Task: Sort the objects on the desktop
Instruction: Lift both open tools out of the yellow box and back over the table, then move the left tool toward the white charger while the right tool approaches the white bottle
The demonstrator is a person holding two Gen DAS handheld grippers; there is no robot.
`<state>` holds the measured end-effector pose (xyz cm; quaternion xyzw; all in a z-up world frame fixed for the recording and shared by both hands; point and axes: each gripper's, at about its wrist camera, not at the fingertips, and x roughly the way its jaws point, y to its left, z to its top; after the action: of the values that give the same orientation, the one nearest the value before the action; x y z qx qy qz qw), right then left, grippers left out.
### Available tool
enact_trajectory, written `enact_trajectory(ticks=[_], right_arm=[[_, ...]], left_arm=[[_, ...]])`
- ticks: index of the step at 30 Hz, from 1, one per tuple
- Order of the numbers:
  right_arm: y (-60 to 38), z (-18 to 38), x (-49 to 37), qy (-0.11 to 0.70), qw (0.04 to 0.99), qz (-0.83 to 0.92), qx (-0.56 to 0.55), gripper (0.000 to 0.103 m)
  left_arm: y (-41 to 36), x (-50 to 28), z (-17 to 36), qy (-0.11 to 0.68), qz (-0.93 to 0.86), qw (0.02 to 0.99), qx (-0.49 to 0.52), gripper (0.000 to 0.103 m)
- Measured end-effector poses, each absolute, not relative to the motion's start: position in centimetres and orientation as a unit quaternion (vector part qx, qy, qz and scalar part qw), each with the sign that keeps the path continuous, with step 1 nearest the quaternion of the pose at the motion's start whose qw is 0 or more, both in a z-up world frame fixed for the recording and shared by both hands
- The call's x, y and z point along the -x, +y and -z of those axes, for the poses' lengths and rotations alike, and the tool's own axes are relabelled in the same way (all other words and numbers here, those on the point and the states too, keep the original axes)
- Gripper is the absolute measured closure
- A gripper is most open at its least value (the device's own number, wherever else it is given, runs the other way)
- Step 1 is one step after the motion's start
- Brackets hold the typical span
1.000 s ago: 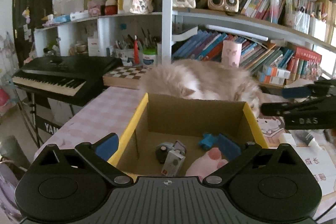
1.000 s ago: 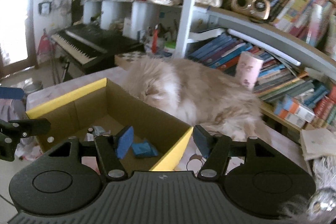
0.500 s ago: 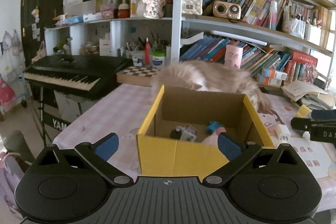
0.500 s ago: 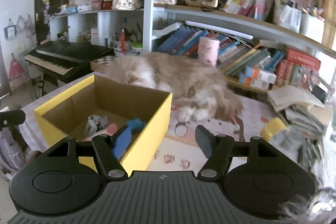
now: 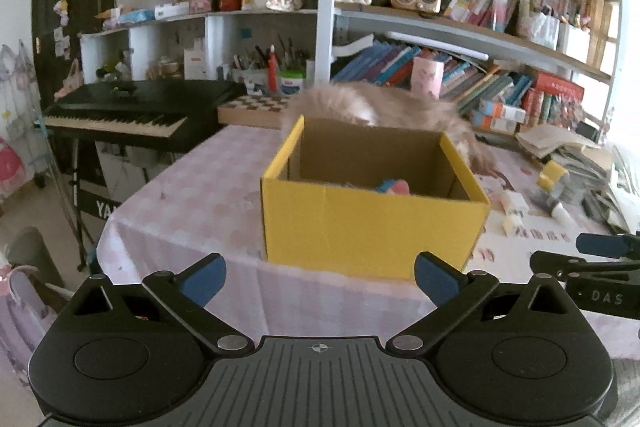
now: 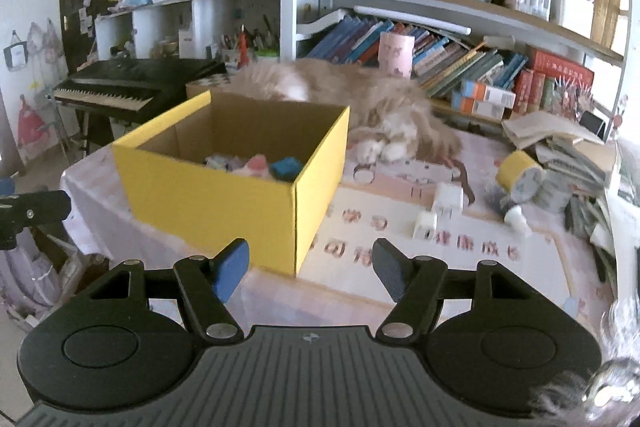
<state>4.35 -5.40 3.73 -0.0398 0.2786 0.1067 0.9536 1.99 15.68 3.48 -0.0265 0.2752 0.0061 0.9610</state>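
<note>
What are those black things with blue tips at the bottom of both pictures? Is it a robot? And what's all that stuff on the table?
It is no robot. A person holds a grabber tool in each hand, and a little camera sits on each one, looking out along its two fingers. One picture comes from the left gripper, the other from the right gripper. Both are open and hold nothing. On the table stands a yellow box with a few small things inside. A fluffy cat lies behind it. Beside the box lie two white plugs and a yellow tape roll.
</note>
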Motion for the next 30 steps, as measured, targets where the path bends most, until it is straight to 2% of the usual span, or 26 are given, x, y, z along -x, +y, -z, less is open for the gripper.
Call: enact_trajectory(ticks=[30], right_arm=[[-8.5,-0.5,2.9,0.313,0.947,-0.051,0.045,0.028]], left_arm=[[9.6,2.0,0.2,0.34,0.085,0.936,0.017,0.001]])
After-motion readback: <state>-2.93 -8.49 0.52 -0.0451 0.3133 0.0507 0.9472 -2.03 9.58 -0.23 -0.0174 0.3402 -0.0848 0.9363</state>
